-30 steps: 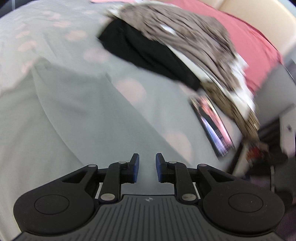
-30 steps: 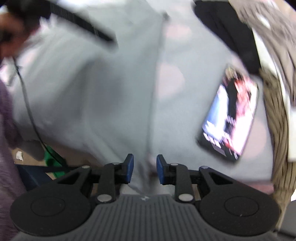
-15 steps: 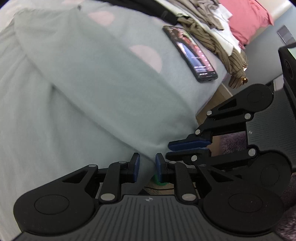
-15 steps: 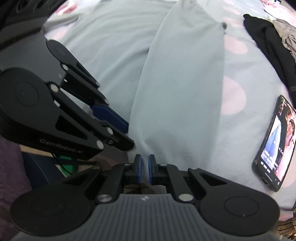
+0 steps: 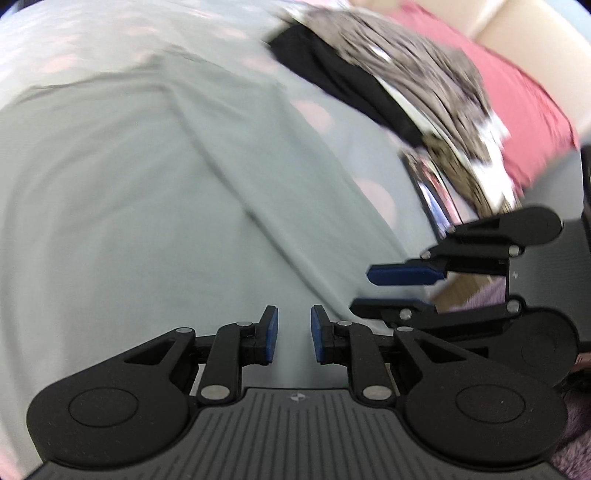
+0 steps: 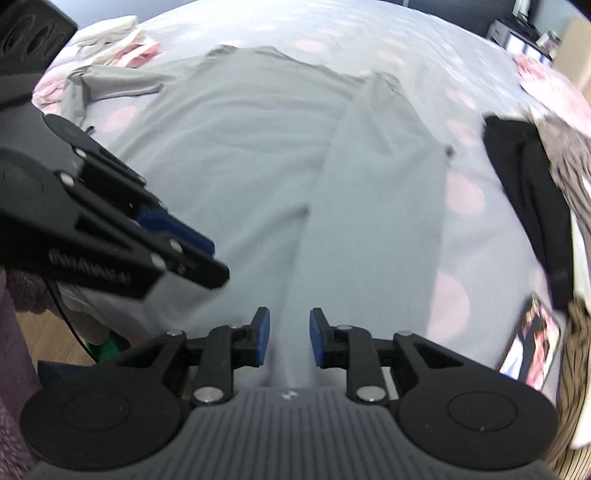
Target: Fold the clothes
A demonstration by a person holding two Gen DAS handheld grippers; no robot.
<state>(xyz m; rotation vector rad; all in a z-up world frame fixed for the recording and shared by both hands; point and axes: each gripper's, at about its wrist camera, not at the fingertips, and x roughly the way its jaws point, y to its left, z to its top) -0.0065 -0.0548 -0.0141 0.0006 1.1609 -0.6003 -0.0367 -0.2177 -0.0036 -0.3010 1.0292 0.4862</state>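
Observation:
A light grey long-sleeved shirt [image 6: 236,155] lies flat on the bed, its near hem towards me. One sleeve [image 6: 369,206] is folded down along the body; the other sleeve [image 6: 110,81] trails out at the far left. My right gripper [image 6: 290,338] hovers over the near end of the folded sleeve. Its jaws are opening, the pads apart and not pressing the cloth below. It also shows from the side as the right gripper [image 5: 399,291]. My left gripper [image 5: 294,339] stands slightly apart over the shirt [image 5: 147,203], holding nothing. Beside the hem, the left gripper [image 6: 207,258] shows again.
A phone [image 6: 532,343] with a lit screen lies on the dotted sheet [image 6: 461,192] at the right. Behind it are a black garment [image 6: 524,184], a striped brown one [image 6: 569,155] and a pink pillow [image 5: 517,110]. White and pink clothes [image 6: 110,33] sit far left. Wood floor [image 6: 48,332] shows below the bed edge.
The right jaws, nearly shut at the hem half a second ago, now stand apart. Both grippers have swung further over the shirt. The left view is blurred by motion.

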